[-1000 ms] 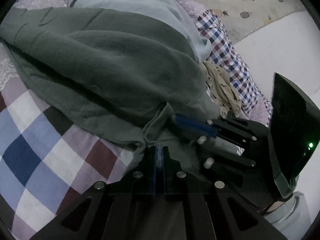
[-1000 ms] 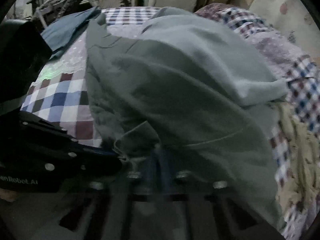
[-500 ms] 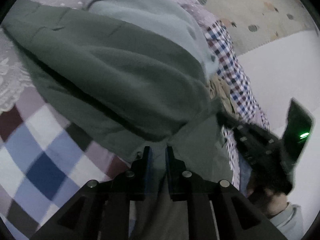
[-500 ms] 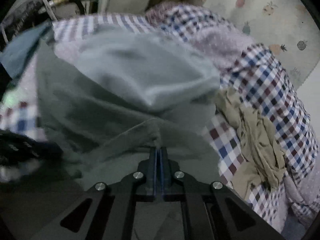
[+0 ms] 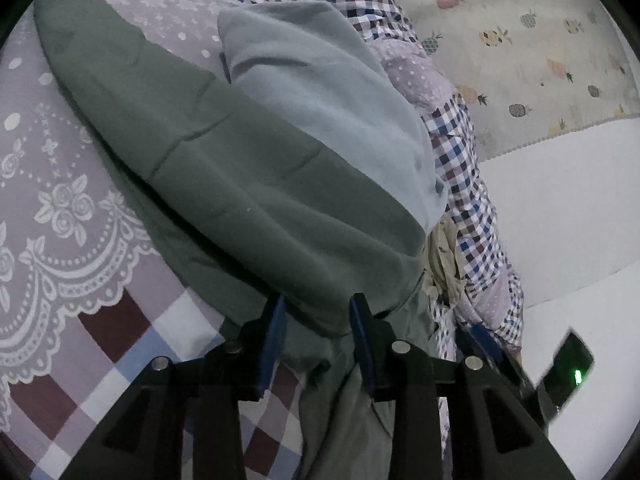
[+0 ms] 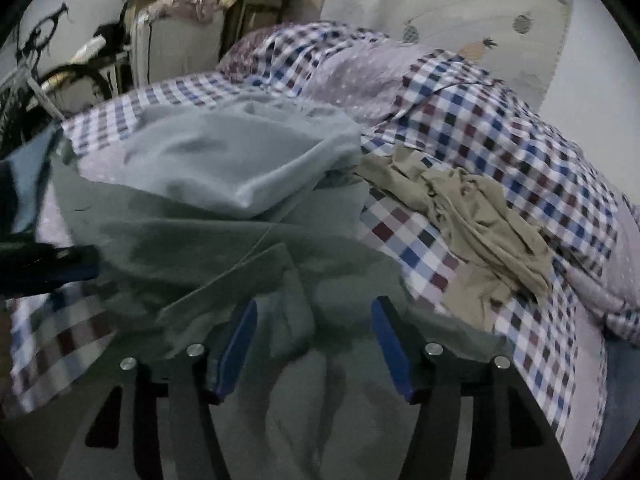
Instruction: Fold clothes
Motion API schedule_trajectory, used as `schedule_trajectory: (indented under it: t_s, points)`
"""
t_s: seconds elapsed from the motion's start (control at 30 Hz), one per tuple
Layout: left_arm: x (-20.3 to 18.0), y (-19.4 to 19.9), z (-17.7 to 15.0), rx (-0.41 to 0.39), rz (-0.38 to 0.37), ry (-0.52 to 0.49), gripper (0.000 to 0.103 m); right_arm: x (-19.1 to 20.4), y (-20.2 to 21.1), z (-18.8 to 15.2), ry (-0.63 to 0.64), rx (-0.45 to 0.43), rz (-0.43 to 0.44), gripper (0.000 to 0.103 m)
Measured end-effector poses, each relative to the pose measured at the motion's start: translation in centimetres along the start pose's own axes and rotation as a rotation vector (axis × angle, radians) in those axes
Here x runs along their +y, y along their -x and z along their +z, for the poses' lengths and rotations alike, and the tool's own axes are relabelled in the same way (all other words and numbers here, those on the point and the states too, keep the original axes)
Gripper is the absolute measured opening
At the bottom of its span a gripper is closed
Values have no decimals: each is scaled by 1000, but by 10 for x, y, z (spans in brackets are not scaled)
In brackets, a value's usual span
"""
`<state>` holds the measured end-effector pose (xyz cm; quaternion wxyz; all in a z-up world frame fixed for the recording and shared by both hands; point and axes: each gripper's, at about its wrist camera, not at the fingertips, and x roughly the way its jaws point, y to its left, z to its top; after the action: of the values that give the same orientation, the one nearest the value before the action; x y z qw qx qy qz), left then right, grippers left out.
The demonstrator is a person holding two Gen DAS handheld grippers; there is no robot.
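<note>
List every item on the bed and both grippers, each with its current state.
left gripper: open, over the garment's edge
right gripper: open, cloth between its fingers
grey-green garment: lying doubled over, released
pale blue garment: lying on the grey-green one
tan garment: crumpled, unfolded
checked bedcover: rumpled

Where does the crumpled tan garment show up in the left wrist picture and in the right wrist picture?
Left wrist view: the tan garment is a small bunch right of centre, partly hidden behind the grey-green garment.
Right wrist view: it lies spread out right of centre on the checked bedcover.
Shared landmark: the pale blue garment, just to its left in both.
</note>
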<state>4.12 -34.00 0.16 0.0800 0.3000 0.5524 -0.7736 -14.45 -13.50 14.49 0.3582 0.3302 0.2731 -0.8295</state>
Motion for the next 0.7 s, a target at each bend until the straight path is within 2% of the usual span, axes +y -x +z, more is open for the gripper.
schedule_trajectory:
  t_s: [0.2, 0.3, 0.37, 0.43, 0.57, 0.7]
  points:
    - [-3, -1, -3, 20, -13, 10, 45, -18, 83, -66, -167, -54, -24, 67]
    - [-16, -2, -10, 23, -20, -34, 45, -43, 120, -113, -272, -78, -118, 73]
    - [-28, -3, -14, 19, -37, -77, 45, -61, 138, -156, -360, -61, -187, 73]
    - [-39, -6, -18, 22, -49, -114, 45, -77, 145, -195, -426, -13, -234, 73]
    - [-48, -13, -29, 44, -50, -148, 45, -97, 147, -257, -513, 78, -254, 73]
    - [-50, -20, -32, 47, -33, -153, 45, -111, 130, -277, -532, 107, -218, 73]
